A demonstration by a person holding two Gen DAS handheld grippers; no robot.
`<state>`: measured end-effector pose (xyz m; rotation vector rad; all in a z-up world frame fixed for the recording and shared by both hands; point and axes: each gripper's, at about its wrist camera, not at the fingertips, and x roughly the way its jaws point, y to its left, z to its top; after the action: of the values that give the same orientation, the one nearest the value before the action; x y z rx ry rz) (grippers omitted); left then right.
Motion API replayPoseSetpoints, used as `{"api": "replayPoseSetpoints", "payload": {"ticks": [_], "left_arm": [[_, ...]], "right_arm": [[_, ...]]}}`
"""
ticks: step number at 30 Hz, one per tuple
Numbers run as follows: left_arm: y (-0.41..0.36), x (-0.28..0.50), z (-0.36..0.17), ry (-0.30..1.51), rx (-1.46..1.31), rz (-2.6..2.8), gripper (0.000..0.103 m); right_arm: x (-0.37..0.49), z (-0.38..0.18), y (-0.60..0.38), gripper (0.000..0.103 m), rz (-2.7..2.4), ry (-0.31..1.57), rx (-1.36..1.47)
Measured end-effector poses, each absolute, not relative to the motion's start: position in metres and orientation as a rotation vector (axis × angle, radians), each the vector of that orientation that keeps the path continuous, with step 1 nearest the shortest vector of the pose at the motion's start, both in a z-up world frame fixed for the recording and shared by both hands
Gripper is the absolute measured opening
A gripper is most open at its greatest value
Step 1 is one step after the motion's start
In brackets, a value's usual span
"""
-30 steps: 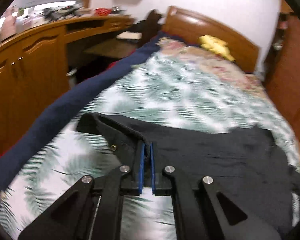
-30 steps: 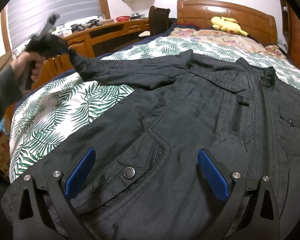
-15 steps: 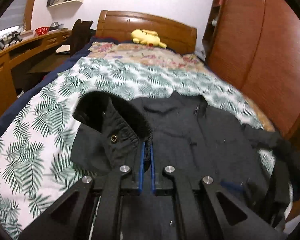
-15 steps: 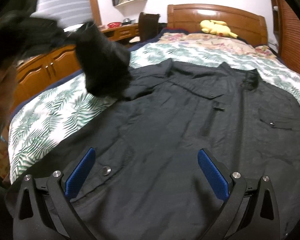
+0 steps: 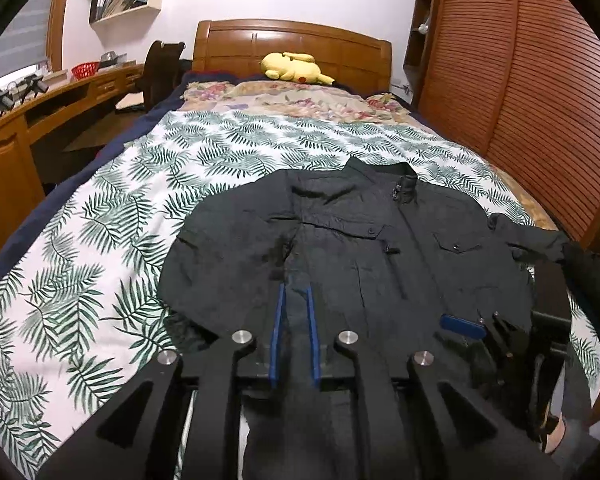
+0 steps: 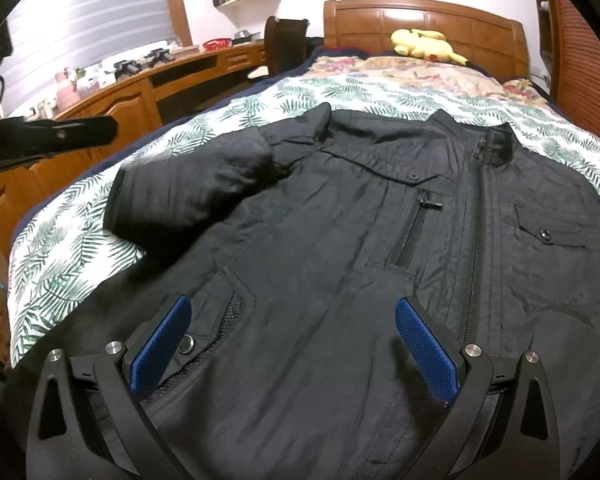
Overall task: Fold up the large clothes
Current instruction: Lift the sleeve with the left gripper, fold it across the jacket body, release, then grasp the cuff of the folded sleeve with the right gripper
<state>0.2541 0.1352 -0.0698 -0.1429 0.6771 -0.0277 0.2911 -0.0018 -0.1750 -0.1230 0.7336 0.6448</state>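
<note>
The black jacket [image 6: 340, 240] lies flat, front up, on the leafy bed cover [image 5: 100, 220] so it can be folded. The left gripper [image 5: 296, 332] has fingers slightly apart, with sleeve cloth lying between them (a tight pinch? I cannot tell). The right gripper [image 6: 296, 344] is spread wide above the hem, holding nothing.

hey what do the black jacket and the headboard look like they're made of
The black jacket looks like a thin woven synthetic, maybe nylon or polyester: faint sheen, fine crinkles, quilted stitch lines on the folded sleeve. The headboard looks like varnished wood: orange-brown panels with a glossy reflection. Neither can be confirmed by sight alone.
</note>
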Motion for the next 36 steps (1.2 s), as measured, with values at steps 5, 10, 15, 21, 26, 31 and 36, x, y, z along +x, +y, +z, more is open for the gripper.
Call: {"api": "replayPoseSetpoints", "payload": {"ticks": [5, 10, 15, 21, 26, 31, 36], "left_arm": [[0.142, 0.24, -0.072, 0.671, -0.087, 0.005, 0.02], [0.162, 0.226, -0.077, 0.668, -0.069, 0.054, 0.03], [0.192, 0.211, -0.083, 0.665, -0.082, 0.112, 0.037], [0.22, 0.197, -0.088, 0.655, -0.08, 0.165, 0.042], [0.243, 0.185, -0.087, 0.639, -0.114, 0.183, 0.047], [0.26, 0.174, -0.083, 0.62, -0.14, 0.201, 0.049], [0.277, 0.164, -0.084, 0.612, -0.169, 0.22, 0.05]], "right_arm": [[0.29, -0.175, -0.002, 0.103, 0.644, 0.725, -0.133], [0.288, -0.176, 0.001, 0.103, 0.641, 0.72, -0.148], [0.285, -0.174, 0.004, 0.103, 0.642, 0.711, -0.164], [0.279, -0.168, 0.008, 0.103, 0.678, 0.693, -0.168], [0.272, -0.162, 0.023, 0.103, 0.712, 0.704, -0.181], [0.265, -0.15, 0.056, 0.102, 0.753, 0.701, -0.229], [0.265, -0.132, 0.105, 0.102, 0.813, 0.681, -0.293]]}}
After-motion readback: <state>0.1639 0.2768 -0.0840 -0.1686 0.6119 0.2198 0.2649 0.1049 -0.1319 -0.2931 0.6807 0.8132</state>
